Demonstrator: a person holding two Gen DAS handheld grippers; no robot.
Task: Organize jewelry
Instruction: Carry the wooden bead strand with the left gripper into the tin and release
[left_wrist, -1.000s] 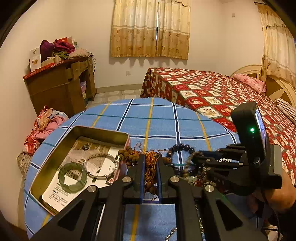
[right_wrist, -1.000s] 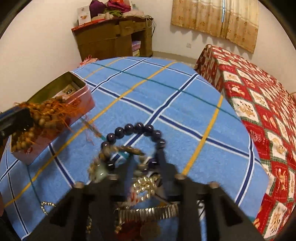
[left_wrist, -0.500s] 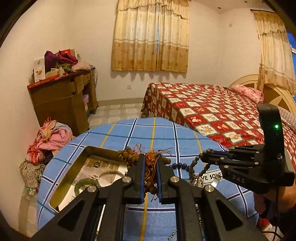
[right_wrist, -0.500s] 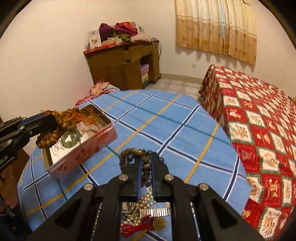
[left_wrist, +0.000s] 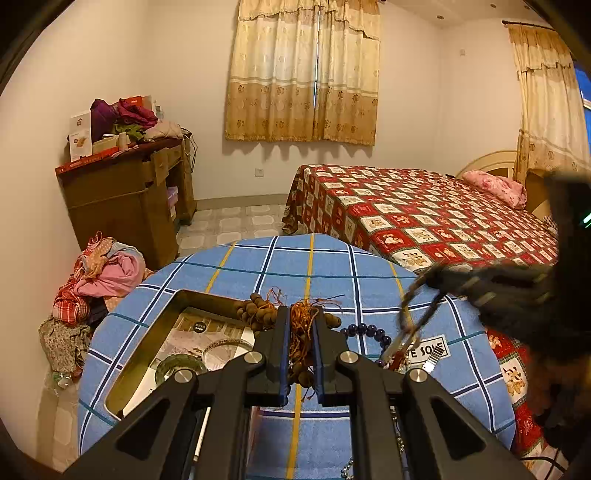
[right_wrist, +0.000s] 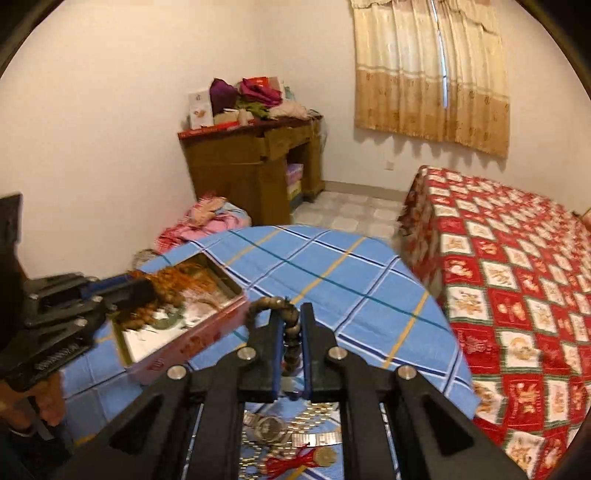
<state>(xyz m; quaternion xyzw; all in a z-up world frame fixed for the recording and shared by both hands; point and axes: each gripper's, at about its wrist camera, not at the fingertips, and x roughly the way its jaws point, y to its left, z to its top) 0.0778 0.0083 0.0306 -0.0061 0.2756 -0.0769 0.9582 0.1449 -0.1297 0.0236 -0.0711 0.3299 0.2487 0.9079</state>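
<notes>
Bedroom, blue plaid bench; open tin at its left. Left tongs clamped on brown seed-bead string above tin's right rim; right tongs clamped on a bead bracelet, lifted clear of the pile. Risk: orange tassels snag the rim, beads spill outside.

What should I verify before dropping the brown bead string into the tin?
1. Left gripper shut on the brown bead string: ok.
2. String lifted off the table: ok.
3. String over the open tin: ok in the right wrist view.
4. Space in the tin: ok; green bangle and silver bracelet leave bare bottom.
5. Orange tassel free of the pile: cannot tell.
6. Right gripper, shut on a beaded bracelet, clear of the tin: ok.
</notes>
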